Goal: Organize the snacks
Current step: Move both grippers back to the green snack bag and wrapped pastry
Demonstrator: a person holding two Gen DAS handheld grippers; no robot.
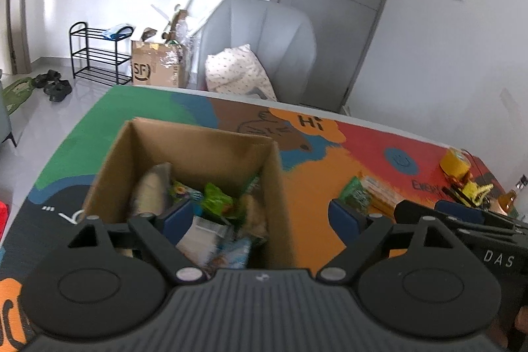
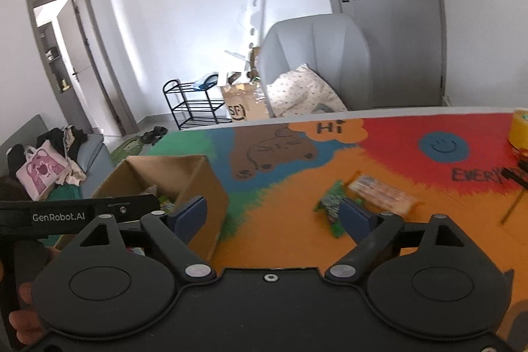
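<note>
**Box mostly filled, two snacks left out**

Both grippers' fingers are spread with nothing between them: the left gripper [image 1: 260,216] hangs over the cardboard box [image 1: 211,147], the right gripper [image 2: 274,213] over the tabletop [image 2: 280,246] beside it. Several snack packets [image 1: 217,203] already lie in the box. A green packet [image 2: 331,203] and an orange packet [image 2: 379,190] remain on the tabletop, touching.

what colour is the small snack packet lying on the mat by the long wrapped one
Green, with a printed pattern on the small snack packet. It shows best in the right wrist view.
</note>
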